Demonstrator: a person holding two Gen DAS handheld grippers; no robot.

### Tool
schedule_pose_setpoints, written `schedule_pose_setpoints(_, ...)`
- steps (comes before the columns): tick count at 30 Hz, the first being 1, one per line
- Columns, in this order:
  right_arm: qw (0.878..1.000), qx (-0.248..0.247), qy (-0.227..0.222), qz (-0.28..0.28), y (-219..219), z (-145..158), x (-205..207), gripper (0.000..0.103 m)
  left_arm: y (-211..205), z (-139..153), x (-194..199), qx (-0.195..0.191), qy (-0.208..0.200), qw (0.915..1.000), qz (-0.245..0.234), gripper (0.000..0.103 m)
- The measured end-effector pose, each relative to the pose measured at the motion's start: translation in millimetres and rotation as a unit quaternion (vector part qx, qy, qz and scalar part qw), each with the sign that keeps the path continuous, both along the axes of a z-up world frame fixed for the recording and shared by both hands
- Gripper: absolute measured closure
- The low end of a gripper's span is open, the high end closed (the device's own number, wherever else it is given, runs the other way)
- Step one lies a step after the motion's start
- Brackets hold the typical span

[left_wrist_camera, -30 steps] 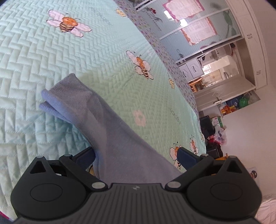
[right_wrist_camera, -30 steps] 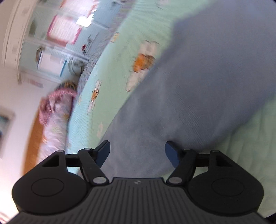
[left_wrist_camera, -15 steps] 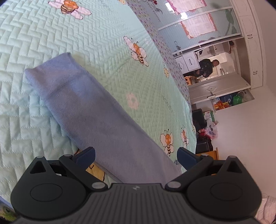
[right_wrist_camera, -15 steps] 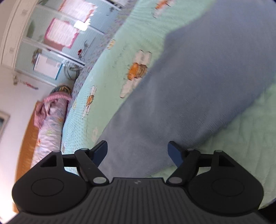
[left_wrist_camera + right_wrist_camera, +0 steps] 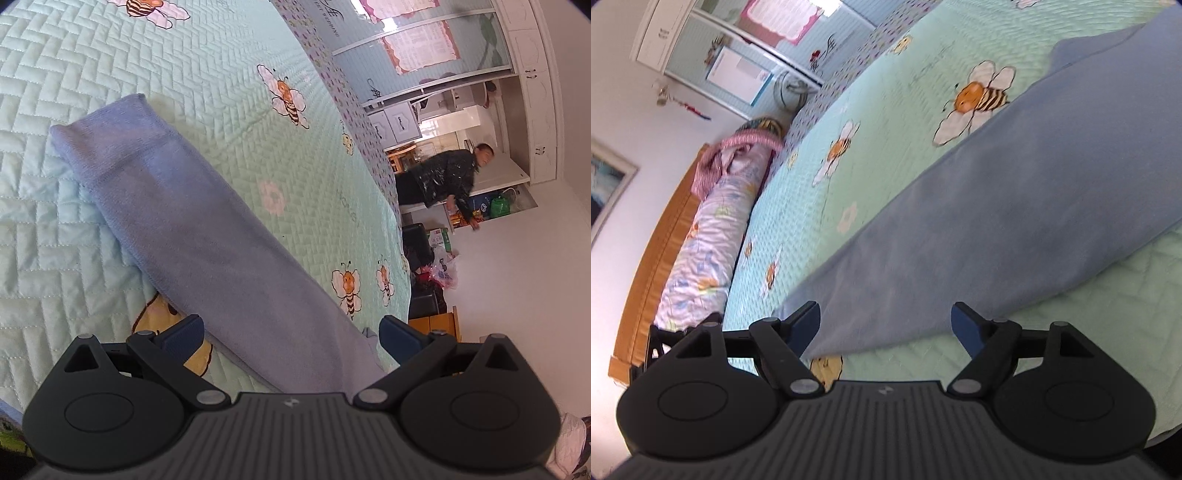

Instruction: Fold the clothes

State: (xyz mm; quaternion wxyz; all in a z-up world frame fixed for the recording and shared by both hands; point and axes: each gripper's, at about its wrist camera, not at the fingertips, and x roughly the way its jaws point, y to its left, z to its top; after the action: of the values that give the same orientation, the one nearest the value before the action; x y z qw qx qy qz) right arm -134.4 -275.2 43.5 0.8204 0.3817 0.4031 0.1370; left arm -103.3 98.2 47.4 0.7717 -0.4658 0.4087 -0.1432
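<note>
Fingers of both the left gripper (image 5: 290, 338) and right gripper (image 5: 886, 326) spread apart over soft blue cloth (image 5: 192, 225) on quilted bedspread (image 5: 92, 74).

right gripper (image 5: 886, 326) fingers (image 5: 967, 326) spread — blue cloth (image 5: 1015, 206) between, on quilt (image 5: 886, 122)

The long blue folded cloth (image 5: 192, 221) lies flat on the pale green quilted bedspread with bee prints (image 5: 92, 66), stretched lengthwise between the two grippers. The left gripper (image 5: 291, 332) straddles one end of it, fingers spread to either side; the right gripper (image 5: 886, 325) straddles the other end the same way. A rolled floral bolster (image 5: 705, 236) lies along the wooden headboard (image 5: 657, 243) at the bed's far side. Beyond the bed's edge a person in a dark jacket (image 5: 443, 177) leans in a doorway.
</note>
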Motion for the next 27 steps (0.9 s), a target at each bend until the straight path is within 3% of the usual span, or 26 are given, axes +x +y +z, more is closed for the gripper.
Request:
schedule_pose_setpoints(17, 1.000, -0.004, -0.004, 0.013, 13.3, 0.7, -5.9, 0.024, -1.6, 0.2, 0.0, -0.015, -0.004, 0.9999, -0.007, 0.000)
schedule_pose_setpoints(27, 1.000, -0.013, 0.000, 0.006, 14.7, 1.4, -6.1, 0.023, 3.6, -12.6, 1.7, -0.027, 0.016, 0.9995, -0.006, 0.000)
